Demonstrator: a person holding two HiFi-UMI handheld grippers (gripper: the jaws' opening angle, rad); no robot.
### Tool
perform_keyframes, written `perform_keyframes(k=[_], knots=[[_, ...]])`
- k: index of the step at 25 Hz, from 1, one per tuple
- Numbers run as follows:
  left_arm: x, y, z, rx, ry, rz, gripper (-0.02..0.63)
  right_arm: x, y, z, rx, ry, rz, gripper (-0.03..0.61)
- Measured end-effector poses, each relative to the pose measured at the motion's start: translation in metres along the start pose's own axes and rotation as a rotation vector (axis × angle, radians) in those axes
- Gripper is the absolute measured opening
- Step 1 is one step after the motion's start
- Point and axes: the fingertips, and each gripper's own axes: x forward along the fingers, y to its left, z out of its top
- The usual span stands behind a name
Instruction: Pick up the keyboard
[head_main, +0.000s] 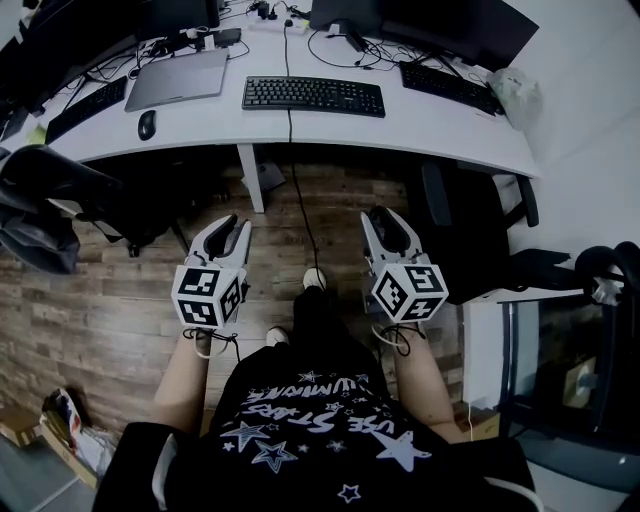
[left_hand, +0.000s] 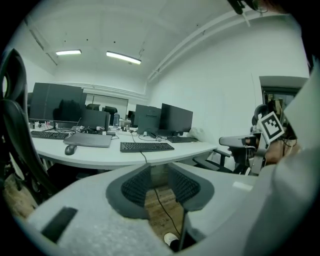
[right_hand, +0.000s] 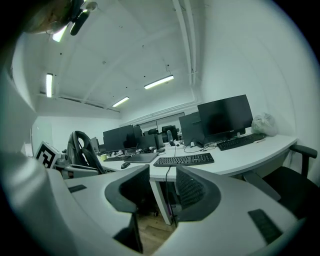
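A black keyboard (head_main: 313, 96) lies flat in the middle of the white desk (head_main: 430, 130), its cable hanging over the front edge. Both gripper views show the keyboard (left_hand: 146, 146) (right_hand: 184, 160) well ahead, beyond the jaws. My left gripper (head_main: 232, 228) and right gripper (head_main: 385, 222) are held side by side over the wooden floor, short of the desk and pointing toward it. Each is open by a narrow gap with nothing between the jaws; floor shows through the left gripper (left_hand: 160, 182), and the desk leg through the right gripper (right_hand: 161, 187).
On the desk are a mouse (head_main: 147, 124), a closed grey laptop (head_main: 178, 78), two more keyboards (head_main: 85, 108) (head_main: 448, 87), monitors and a white bag (head_main: 515, 95). A black office chair (head_main: 470, 230) stands under the desk at right, another chair (head_main: 40, 200) at left.
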Motion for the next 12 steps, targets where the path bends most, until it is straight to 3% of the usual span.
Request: perform_keyframes(k=[2, 4, 7, 12], knots=[[0.01, -0.003, 0.005, 0.018, -0.005, -0.018, 0.238, 0.008, -0.008, 0.003, -0.001, 0.001, 0.002, 0.21], [0.022, -0.005, 0.008, 0.027, -0.01, -0.033, 0.312, 0.019, -0.019, 0.003, -0.006, 0.018, -0.002, 0.29], [0.044, -0.004, 0.013, 0.026, -0.007, -0.039, 0.369, 0.041, -0.036, 0.005, 0.014, 0.046, 0.012, 0.37], [0.089, 0.008, 0.03, 0.029, 0.012, -0.022, 0.403, 0.089, -0.065, 0.018, 0.031, 0.061, 0.047, 0.408]])
